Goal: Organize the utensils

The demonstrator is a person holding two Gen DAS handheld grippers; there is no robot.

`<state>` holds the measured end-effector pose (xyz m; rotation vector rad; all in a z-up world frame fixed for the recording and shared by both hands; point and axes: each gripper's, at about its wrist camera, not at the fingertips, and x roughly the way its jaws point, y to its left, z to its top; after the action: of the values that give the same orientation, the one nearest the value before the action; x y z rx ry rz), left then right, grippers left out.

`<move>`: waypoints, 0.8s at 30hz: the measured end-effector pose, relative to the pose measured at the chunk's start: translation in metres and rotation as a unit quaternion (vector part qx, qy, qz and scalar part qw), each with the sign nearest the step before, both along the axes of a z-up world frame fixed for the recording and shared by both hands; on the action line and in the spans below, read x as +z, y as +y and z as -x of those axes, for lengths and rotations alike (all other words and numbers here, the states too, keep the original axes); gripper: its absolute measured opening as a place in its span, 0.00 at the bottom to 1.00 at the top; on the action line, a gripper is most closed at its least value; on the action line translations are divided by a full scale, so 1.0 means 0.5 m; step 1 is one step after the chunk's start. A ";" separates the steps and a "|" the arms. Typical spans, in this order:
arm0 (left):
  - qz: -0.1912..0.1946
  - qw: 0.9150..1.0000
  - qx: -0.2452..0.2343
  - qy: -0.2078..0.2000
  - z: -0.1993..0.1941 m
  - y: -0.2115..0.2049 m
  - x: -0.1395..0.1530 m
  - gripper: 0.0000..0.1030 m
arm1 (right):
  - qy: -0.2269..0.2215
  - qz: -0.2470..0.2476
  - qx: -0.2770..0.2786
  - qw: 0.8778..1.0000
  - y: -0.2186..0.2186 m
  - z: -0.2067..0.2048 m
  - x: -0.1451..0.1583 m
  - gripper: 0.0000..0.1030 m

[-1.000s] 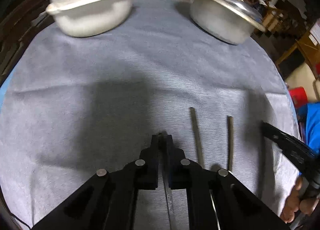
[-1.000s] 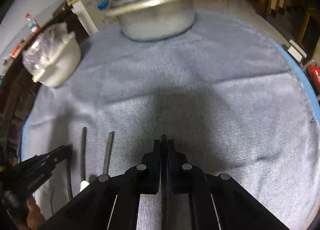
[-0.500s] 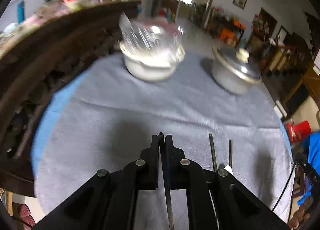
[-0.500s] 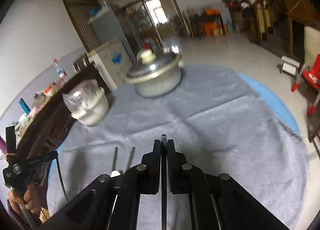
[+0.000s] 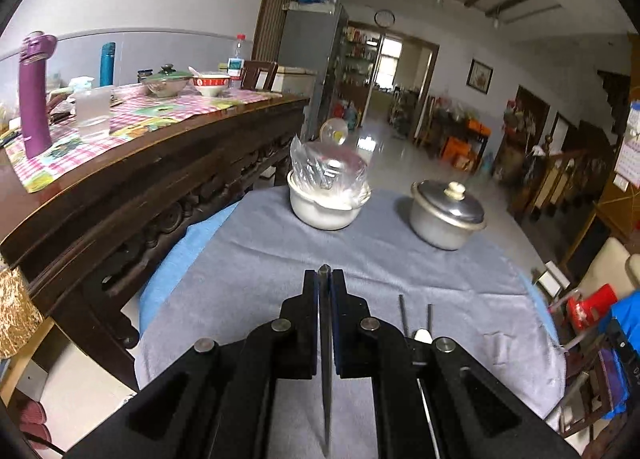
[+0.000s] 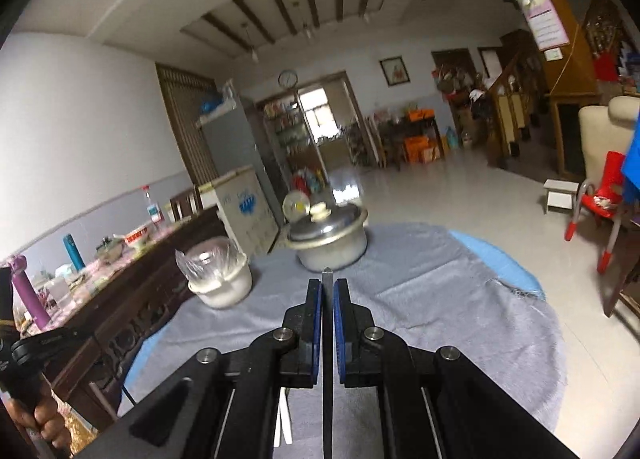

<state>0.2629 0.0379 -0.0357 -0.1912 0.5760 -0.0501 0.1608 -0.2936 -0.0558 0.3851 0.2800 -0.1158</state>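
1. Two dark sticks (image 5: 403, 317), most likely chopsticks, are seen lying flat on the grey cloth (image 5: 260, 251) that covers the tabletop. A white utensil (image 5: 423, 335) lies between their near ends.
2. From the left gripper (image 5: 325, 279) the sticks lie below the jaws and just to the right. Their near ends are hidden under the gripper's linkage.
3. The long axis of the sticks runs away from the camera, roughly parallel to the line of the left jaws. The two sticks lie side by side and apart.
4. From the right gripper (image 6: 328, 287) the same spot falls below the jaws and to the left. Only a pale strip (image 6: 285, 415) is seen there, under the linkage.
5. Neither hand can be judged plainly nearer, since the utensils lie between the two grippers.
6. Both pairs of jaws are closed. A thin dark strip shows in the seam of each pair, and it cannot be told whether it is a gripped utensil or part of the gripper.
7. Both grippers are held above the tabletop and pointed past the utensils. A descent and a turn downward would probably be needed before any pick.
8. Well beyond the jaws stand a white bowl (image 5: 326, 211) with a plastic bag in it and a lidded metal pot (image 5: 446, 219). A dark wooden sideboard (image 5: 140, 179) stands to the left.
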 end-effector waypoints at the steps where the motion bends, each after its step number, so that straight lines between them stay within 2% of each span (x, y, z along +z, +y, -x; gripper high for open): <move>1: 0.004 1.000 -0.002 -0.003 0.012 0.000 0.004 0.05 | -0.006 0.001 -0.002 1.000 0.004 0.013 0.005 0.06; 6: -0.012 1.000 -0.001 -0.023 0.066 -0.007 0.028 0.05 | -0.028 0.016 -0.007 0.999 0.027 0.062 0.028 0.06; 10: -0.019 0.999 -0.002 -0.026 0.087 -0.014 0.042 0.05 | -0.038 0.017 -0.003 0.999 0.034 0.082 0.046 0.06; 24: -0.042 0.996 0.000 -0.075 0.172 -0.030 0.117 0.05 | -0.074 0.030 0.017 0.997 0.067 0.145 0.105 0.06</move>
<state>0.1770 0.0228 0.0227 -0.1050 0.4264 -0.0392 0.0885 -0.2601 -0.0031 0.3267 0.1369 -0.0615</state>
